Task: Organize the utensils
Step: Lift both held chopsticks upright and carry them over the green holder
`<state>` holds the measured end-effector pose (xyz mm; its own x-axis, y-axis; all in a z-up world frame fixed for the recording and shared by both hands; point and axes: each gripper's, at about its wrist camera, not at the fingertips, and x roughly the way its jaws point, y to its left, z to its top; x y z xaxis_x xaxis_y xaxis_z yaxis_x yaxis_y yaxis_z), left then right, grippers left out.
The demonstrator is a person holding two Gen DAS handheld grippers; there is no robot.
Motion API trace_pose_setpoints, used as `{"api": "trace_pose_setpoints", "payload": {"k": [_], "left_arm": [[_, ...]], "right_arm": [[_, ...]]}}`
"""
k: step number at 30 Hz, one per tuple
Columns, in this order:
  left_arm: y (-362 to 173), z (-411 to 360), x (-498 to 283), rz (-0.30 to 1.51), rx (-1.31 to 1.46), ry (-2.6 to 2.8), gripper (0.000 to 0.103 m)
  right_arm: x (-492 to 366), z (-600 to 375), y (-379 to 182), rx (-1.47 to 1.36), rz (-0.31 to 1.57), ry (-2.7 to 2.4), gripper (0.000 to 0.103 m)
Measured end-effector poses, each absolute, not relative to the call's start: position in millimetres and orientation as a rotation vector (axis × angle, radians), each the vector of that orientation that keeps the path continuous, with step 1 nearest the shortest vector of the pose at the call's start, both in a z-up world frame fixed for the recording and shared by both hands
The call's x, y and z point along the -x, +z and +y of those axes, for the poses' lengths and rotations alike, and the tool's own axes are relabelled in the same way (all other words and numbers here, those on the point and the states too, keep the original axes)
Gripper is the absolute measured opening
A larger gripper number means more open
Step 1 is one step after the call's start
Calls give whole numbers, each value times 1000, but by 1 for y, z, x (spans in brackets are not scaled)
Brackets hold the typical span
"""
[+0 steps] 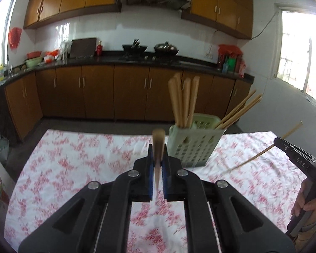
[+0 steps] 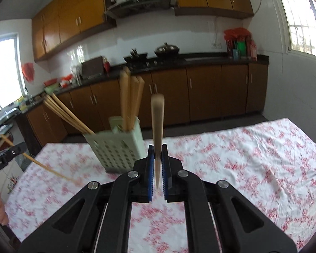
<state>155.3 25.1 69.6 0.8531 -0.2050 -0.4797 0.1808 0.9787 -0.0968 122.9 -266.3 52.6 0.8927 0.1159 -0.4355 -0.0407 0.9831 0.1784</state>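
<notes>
Your left claw [image 1: 158, 154] is clenched on a chopstick [image 1: 158, 147] at frame centre; your right claw [image 2: 158, 154] grips another chopstick [image 2: 157, 126] the same way. The green holder [image 1: 192, 141], right of centre, stands on the flowered tablecloth [image 1: 73, 158] with more chopsticks in it.

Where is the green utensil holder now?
The green utensil holder stands on the flowered tablecloth, just right of the left gripper in its view, with chopsticks inside.
</notes>
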Motion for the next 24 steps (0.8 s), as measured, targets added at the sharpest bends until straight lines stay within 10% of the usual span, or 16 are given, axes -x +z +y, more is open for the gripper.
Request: {"api": "trace_pose_setpoints", "payload": {"k": [24], "left_arm": [[195,-35,-209,93,166,-183,8]], "right_arm": [[-172,-237,147,-221,49,139,8]]}}
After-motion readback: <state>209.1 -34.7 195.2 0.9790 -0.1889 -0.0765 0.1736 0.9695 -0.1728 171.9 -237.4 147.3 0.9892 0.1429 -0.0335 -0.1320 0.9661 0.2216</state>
